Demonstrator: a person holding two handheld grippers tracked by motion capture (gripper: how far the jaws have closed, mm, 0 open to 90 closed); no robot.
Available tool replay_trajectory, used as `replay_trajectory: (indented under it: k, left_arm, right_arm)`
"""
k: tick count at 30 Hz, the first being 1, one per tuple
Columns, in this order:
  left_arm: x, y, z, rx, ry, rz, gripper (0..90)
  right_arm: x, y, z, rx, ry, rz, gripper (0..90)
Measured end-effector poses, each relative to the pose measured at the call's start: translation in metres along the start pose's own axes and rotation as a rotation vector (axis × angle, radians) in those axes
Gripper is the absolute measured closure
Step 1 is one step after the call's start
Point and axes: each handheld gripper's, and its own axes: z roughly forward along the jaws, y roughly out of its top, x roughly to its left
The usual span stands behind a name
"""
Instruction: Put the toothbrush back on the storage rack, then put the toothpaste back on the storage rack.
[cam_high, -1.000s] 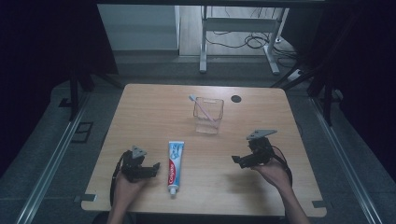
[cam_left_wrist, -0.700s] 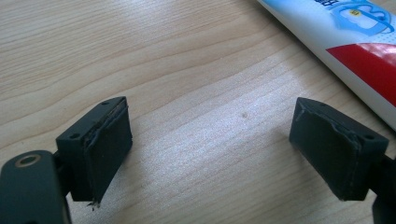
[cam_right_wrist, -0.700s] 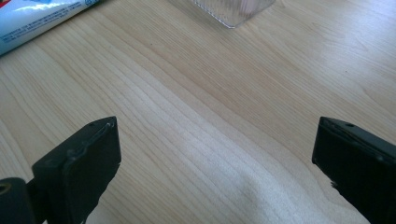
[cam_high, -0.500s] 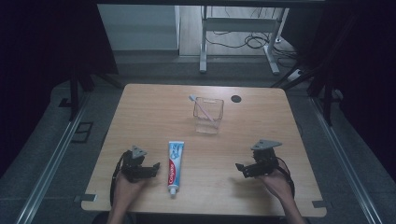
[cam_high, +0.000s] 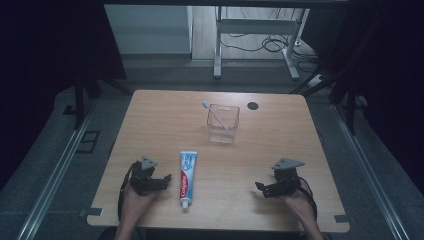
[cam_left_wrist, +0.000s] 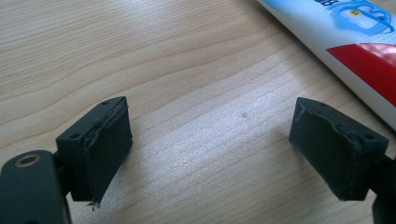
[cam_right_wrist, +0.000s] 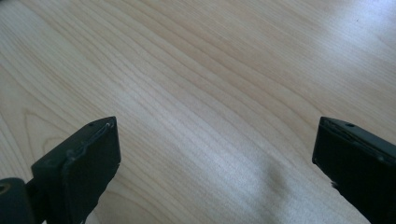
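High view: wooden table (cam_high: 150, 115) seen from above, with toothpaste tube (cam_high: 187, 175) lying flat near the front edge as landmark, cap end toward the person, crimped end toward the far side. Left gripper (cam_high: 164, 181) resting on the table just left of the tube, close to its lower half but apart from it, jaws spread and holding nothing, held by left hand (cam_high: 134, 199). Right gripper (cam_high: 261, 188) resting well to the right of the tube, at about the same depth as the cap end, jaws spread and empty, held by right hand (cam_high: 295, 200). Clear cup (cam_high: 223, 124) standing upright beyond the tube and slightly to its right, well apart from it, with toothbrush (cam_high: 216, 114) leaning inside, head sticking out over the rim to the far left. Small dark round mark (cam_high: 253, 105) on the tabletop beyond the cup, far from the tube. Left gripper view: left gripper (cam_left_wrist: 210, 144) with both black jaws wide apart over bare wood grain, nothing between them; toothpaste tube (cam_left_wrist: 355, 46) running diagonally across the upper right corner, near the right-hand jaw; contact not determinable. Right gripper view: right gripper (cam_right_wrist: 215, 163) with jaws wide apart, gripping nothing, bare table surface between and beyond them.
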Motion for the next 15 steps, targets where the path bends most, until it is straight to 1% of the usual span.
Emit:
replay_trajectory:
  k: [2, 3, 8, 11, 12, 13, 14, 15]
  left_arm:
    - [0.0, 0.0, 0.0, 0.0, 0.0, 0.0, 12.9]
    - [0.0, 0.0, 0.0, 0.0, 0.0, 0.0, 12.9]
    - [0.0001, 0.0, -0.0002, 0.002, -0.004, 0.003, 12.8]
    - [-0.0005, 0.0017, -0.0004, 0.014, -0.002, -0.003, 13.1]
    - [-0.0011, 0.0034, -0.0007, 0.025, -0.009, -0.002, 13.3]
    - [-0.0011, 0.0034, -0.0007, 0.025, -0.009, -0.002, 13.6]
    - [-0.0024, 0.0049, -0.0015, 0.033, -0.03, -0.006, 13.9]
    - [-0.0024, 0.0049, -0.0015, 0.033, -0.03, -0.006, 14.0]
  right_arm:
    - [0.0003, -0.001, 0.0001, 0.004, -0.002, -0.006, 0.6]
    - [0.0008, -0.0026, 0.0003, 0.007, -0.011, -0.013, 0.5]
    - [0.001, -0.0052, 0.0002, 0.004, -0.019, -0.014, 0.6]
    - [0.0019, -0.008, 0.0003, -0.004, -0.023, -0.017, 0.6]
    - [0.0019, -0.0087, 0.0003, -0.004, -0.022, -0.016, 0.6]
    - [0.0019, -0.0087, 0.0003, -0.004, -0.022, -0.016, 0.6]
    - [0.0018, -0.01, 0.0004, -0.006, -0.024, -0.017, 0.6]
    - [0.0018, -0.01, 0.0004, -0.006, -0.024, -0.017, 0.6]
